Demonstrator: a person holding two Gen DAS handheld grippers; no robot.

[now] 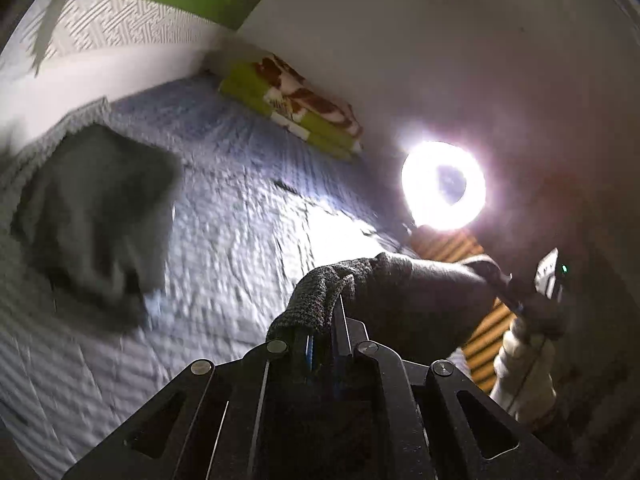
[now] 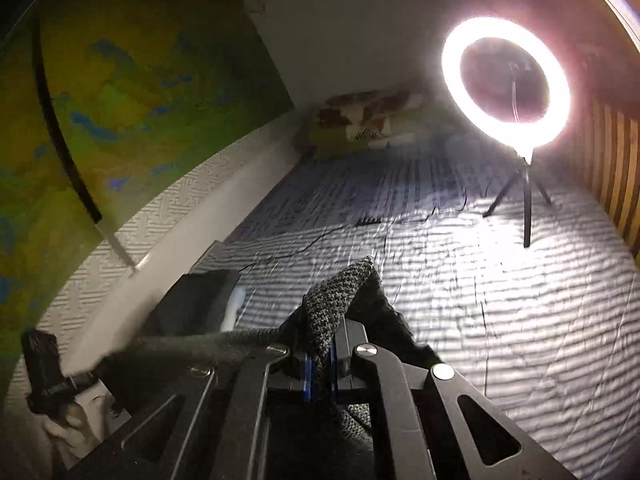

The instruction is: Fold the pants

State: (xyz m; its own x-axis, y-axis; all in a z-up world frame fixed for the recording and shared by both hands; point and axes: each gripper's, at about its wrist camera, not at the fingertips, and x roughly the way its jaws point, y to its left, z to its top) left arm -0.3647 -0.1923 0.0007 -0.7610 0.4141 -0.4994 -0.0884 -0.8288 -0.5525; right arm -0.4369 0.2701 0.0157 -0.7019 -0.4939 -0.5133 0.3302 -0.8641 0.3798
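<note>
Dark grey knit pants [image 1: 400, 292] hang stretched in the air between my two grippers, above a bed. My left gripper [image 1: 322, 320] is shut on one corner of the ribbed waistband. From there the fabric runs right to the other gripper, seen small at the right edge with a hand in a white sleeve [image 1: 520, 368]. In the right wrist view, my right gripper [image 2: 320, 344] is shut on the pants [image 2: 340, 292] at another waistband corner. The cloth trails left toward the left gripper. Both views are motion-blurred.
A quilted blue-white bedspread [image 1: 240, 220] lies below. A folded dark garment [image 1: 100, 216] lies on the bed's left side. A ring light [image 2: 506, 80] on a small tripod stands on the bed. A green patterned pillow [image 1: 296, 108] rests against the far wall.
</note>
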